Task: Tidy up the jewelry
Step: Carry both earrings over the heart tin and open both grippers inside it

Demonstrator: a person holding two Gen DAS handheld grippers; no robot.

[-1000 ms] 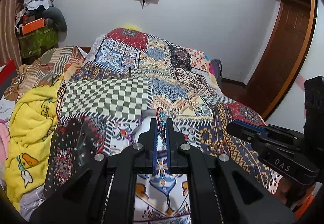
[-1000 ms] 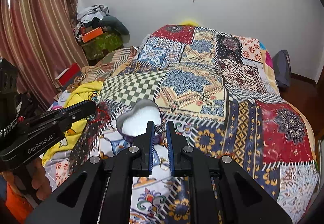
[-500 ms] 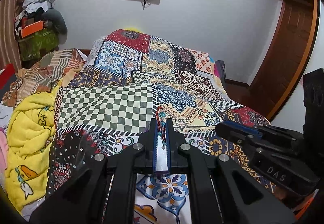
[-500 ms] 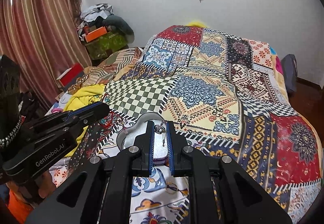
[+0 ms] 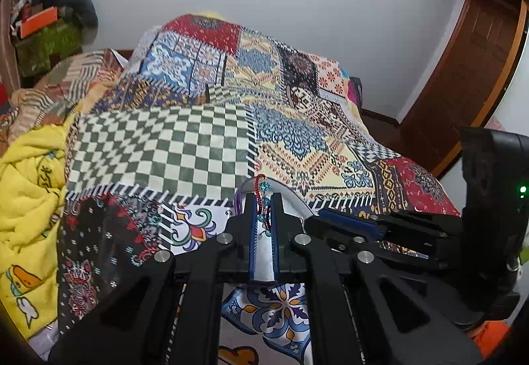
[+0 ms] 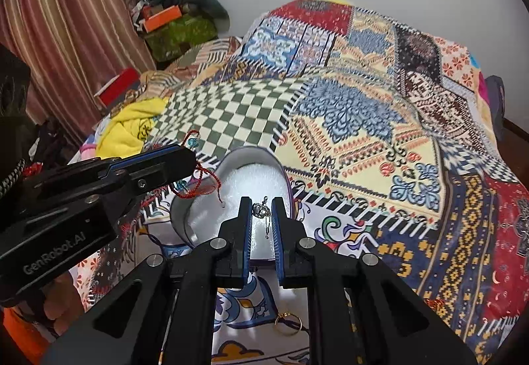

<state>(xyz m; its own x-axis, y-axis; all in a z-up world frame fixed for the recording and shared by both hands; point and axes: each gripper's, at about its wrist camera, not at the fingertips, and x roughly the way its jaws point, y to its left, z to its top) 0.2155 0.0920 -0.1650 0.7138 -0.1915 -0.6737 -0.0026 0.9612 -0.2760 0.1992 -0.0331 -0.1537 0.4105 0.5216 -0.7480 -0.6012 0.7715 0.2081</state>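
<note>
Here, a bed under a patchwork quilt (image 6: 363,140) fills a white-walled room with striped curtains (image 6: 66,18). The left gripper (image 5: 264,200) pinches a red beaded thread bracelet (image 5: 262,190) and the right gripper (image 6: 261,203) a small silver pendant (image 6: 259,210), both over the open heart-shaped tin box (image 6: 231,163) with white lining on the quilt.

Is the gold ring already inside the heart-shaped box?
No. The gold ring lies on the patterned bedspread, in front of the heart-shaped box and outside its rim.
</note>
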